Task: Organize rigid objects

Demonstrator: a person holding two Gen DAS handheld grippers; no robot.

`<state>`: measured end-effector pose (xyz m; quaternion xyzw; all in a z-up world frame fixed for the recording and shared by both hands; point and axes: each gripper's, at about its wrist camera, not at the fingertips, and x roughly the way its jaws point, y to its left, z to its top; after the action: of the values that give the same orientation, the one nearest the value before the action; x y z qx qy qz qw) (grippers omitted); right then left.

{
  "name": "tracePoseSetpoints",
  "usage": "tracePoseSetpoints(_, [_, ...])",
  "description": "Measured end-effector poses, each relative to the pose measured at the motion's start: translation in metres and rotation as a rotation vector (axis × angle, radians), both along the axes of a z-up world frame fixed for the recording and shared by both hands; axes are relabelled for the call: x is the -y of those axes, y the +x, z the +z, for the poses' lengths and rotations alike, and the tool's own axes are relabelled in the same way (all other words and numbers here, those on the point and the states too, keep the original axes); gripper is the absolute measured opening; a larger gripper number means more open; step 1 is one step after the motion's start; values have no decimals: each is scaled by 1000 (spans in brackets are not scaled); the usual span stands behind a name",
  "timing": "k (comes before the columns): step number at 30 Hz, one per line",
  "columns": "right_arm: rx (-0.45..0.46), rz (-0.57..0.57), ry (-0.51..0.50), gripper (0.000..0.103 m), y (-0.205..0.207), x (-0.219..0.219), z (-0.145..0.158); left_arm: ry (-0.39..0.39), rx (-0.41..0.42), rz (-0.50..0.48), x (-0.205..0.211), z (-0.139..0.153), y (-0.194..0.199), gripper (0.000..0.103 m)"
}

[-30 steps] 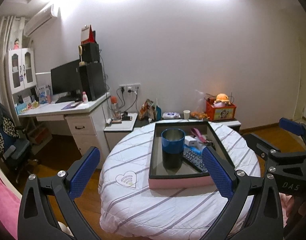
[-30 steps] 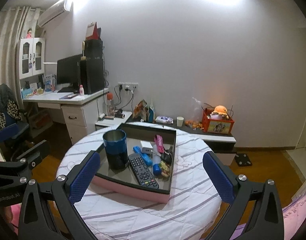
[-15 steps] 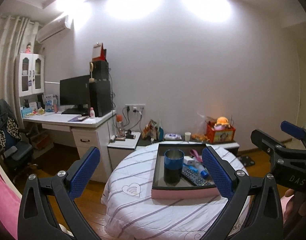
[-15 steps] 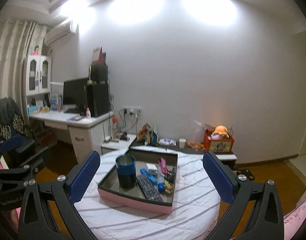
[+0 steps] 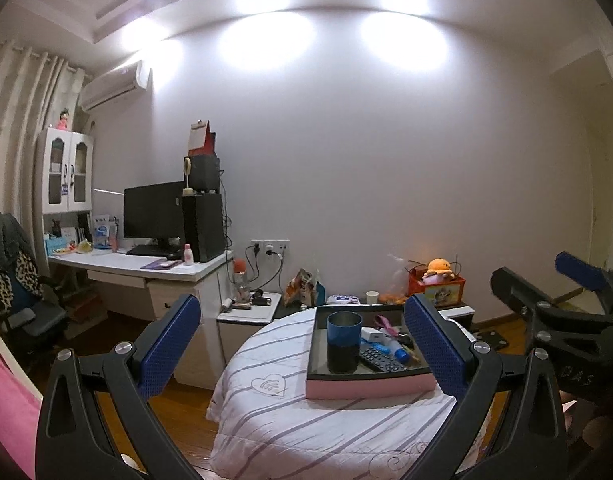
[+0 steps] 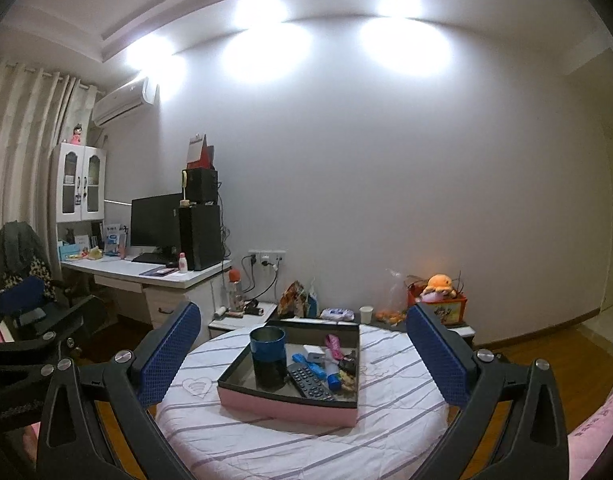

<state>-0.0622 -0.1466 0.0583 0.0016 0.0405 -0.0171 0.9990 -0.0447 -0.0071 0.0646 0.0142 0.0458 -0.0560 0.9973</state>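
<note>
Left wrist view first: the left gripper (image 5: 302, 344) is held up and well back from the round tabletop (image 5: 266, 412), fingers spread wide with nothing between them, so I'd guess it's parked there for an overview rather than reaching for anything. Everything for the job sits together in the pink tray (image 5: 366, 385) on the striped cloth: a blue cup (image 5: 343, 340) upright at the left, a remote (image 5: 382, 359) lying flat beside it, a white box (image 5: 371, 335) behind, and a blue tube (image 5: 398, 350) next to that. The right finger pad (image 5: 434, 354) covers the tray's right edge, so whatever lies there is hidden. The right gripper (image 5: 546, 300) pokes in from the side, only partly in frame. Right wrist view: the right gripper (image 6: 302, 352) is empty too, fingers wide apart and held well off the tray (image 6: 286, 402), which shows in full between the pads. The cup (image 6: 268, 354), remote (image 6: 310, 380), tube (image 6: 308, 363) and box (image 6: 315, 354) are clear enough, plus a pink thing (image 6: 333, 346) at the back, but the small dark and yellowish bits along the right wall are too tiny to name. A slice of the left gripper (image 6: 38, 336) sits at the left edge, mostly cut off.
</note>
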Motion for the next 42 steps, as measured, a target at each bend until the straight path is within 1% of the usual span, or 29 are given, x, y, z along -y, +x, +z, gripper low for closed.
tracePoseSetpoints(3, [23, -2, -14, 103, -5, -1, -1, 7, 1, 11, 0, -4, -1, 103])
tracePoseSetpoints(9, [30, -29, -57, 103, -5, -3, -8, 8, -4, 14, 3, -9, 1, 103])
tracePoseSetpoints(18, [28, -28, -50, 103, -13, -1, -16, 13, -7, 11, 6, -11, 1, 103])
tracePoseSetpoints(27, [41, -32, -49, 103, -17, -1, -15, 25, -15, 12, 8, -15, 4, 103])
tracePoseSetpoints(42, [5, -25, -46, 103, -15, -4, -17, 22, -31, 27, 5, -19, 6, 103])
